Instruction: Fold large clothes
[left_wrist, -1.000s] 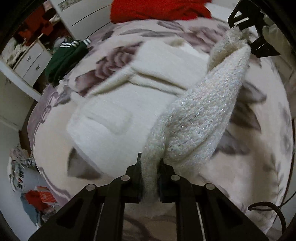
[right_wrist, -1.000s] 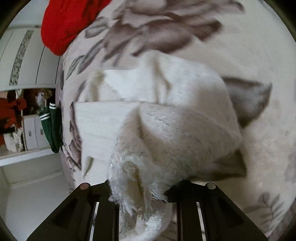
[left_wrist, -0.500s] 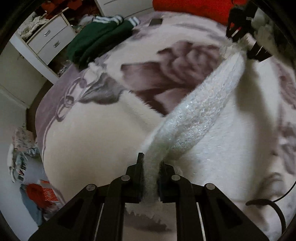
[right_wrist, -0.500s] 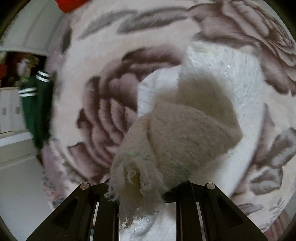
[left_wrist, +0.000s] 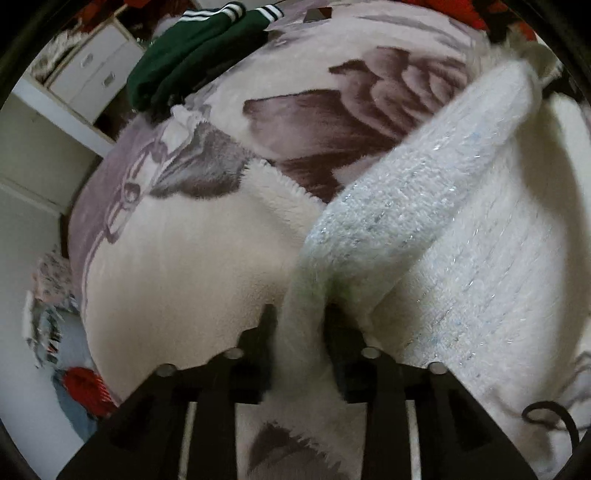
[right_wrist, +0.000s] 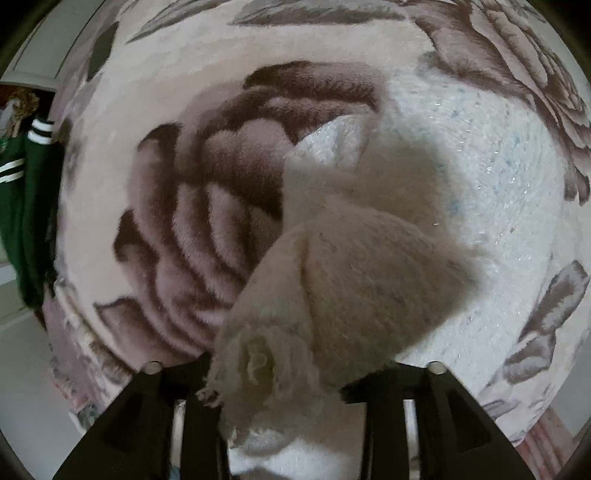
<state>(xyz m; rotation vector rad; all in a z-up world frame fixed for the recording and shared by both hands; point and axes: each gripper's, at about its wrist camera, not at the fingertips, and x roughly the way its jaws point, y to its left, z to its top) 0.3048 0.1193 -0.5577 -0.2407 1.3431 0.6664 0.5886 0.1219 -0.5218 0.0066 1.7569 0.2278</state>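
Bed's covered w/ a plush floral blanket (left_wrist: 192, 266), big brownish-purple rose print (right_wrist: 207, 229) right under the right cam. Green garment w/ white stripes (left_wrist: 192, 55) sits at the far edge of the bed, white drawer unit (left_wrist: 88, 74) beyond it on the floor side; red item (left_wrist: 83, 384) down on the floor, lower left. A black cable (left_wrist: 550, 417) loops in at the left view's lower right.

White sparkly knit sweater (left_wrist: 480, 280) lies on the blanket, one folded band of it rising up and across the left view, blocking the blanket behind. In the right view a bunched, frayed corner of the sweater fills the middle, hiding most of the gap between the fingers.

Both grippers point steeply down at the bed. Left gripper (left_wrist: 299, 332): jaws have just been opening, sweater fabric between them, pads look slightly clear of it. Right gripper (right_wrist: 284, 373): jaws have just been opening too, stand well apart, fabric bunch loose between them.
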